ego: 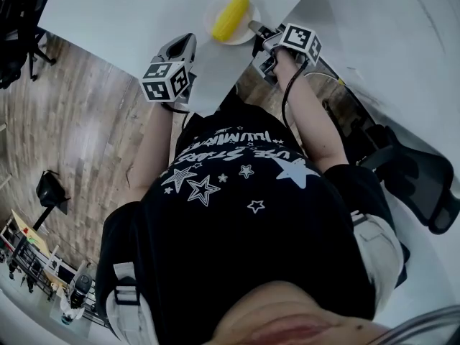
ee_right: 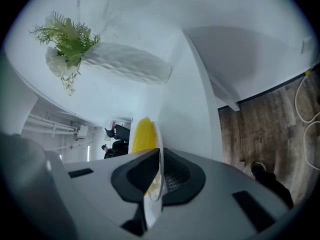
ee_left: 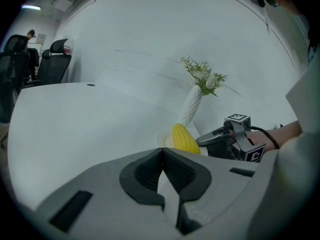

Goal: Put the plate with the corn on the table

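Note:
A small white plate (ego: 215, 21) carries a yellow corn cob (ego: 231, 16) over the near corner of the white table (ego: 122, 13). My right gripper (ego: 254, 28) is shut on the plate's right rim. In the right gripper view the rim (ee_right: 158, 176) runs edge-on between the jaws, with the corn (ee_right: 141, 134) just beyond. Whether the plate rests on the tabletop I cannot tell. My left gripper (ego: 187, 42) hovers over the table edge left of the plate, shut with nothing in it. Its view shows the corn (ee_left: 184, 138) and the right gripper (ee_left: 202, 141) ahead.
A white ribbed vase (ee_left: 191, 104) with small flowers stands just behind the plate and also shows in the right gripper view (ee_right: 125, 64). Office chairs (ee_left: 52, 66) stand at the table's far side, another chair (ego: 420, 182) at my right. Wooden floor (ego: 79, 121) lies below.

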Motion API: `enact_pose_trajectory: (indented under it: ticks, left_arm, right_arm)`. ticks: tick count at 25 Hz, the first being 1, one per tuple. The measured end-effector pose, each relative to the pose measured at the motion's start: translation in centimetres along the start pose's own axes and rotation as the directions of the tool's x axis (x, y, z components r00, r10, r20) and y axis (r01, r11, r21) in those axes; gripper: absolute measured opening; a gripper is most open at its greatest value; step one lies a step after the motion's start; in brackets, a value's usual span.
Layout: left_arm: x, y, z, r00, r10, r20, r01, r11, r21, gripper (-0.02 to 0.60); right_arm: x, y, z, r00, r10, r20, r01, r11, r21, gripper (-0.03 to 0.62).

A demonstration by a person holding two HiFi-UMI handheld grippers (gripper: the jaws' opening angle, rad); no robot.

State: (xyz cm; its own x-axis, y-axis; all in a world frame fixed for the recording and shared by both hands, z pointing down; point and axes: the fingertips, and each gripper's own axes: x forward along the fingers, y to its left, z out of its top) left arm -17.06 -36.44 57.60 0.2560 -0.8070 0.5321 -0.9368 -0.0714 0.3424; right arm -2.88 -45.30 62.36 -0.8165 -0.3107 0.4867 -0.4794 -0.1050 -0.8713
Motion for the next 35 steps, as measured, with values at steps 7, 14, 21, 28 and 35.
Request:
enact_pose_trajectory:
  ticks: [7, 14, 21, 28, 35]
  left_arm:
    - [-0.8, -0.1, -0.3, 1.000, -0.010, -0.006, 0.010, 1.000, 0.004, 0.006]
    - [-2.5, -0.2, -0.2, 1.000, -0.020, 0.005, 0.020, 1.000, 0.008, 0.006]
    - [-5.1, 0.7, -0.5, 1.000, -0.014, 0.016, 0.014, 1.000, 0.011, 0.006]
    - [-7.0, 1.4, -1.0, 1.000, -0.006, 0.029, 0.005, 1.000, 0.007, 0.006]
    - [-8.9, 2.1, -0.7, 0.998, -0.003, 0.058, 0.002, 1.000, 0.015, 0.006]
  right_arm:
    - [0.0, 0.8, -0.3, 0.998, -0.059, 0.031, 0.061, 0.995, -0.076, 0.020]
    - [0.0, 0.5, -1.2, 0.985, -0.162, 0.057, 0.170, 0.967, -0.190, 0.128]
    - [-0.1, 0.6, -2.2, 0.943, -0.310, 0.118, 0.332, 0.872, -0.360, 0.141]
    - [-0.7, 0.3, -1.7, 0.921, -0.344, 0.184, 0.390, 0.820, -0.419, 0.167]
    - [-2.1, 1.1, -1.5, 0.913, -0.328, 0.245, 0.405, 0.805, -0.434, 0.161]
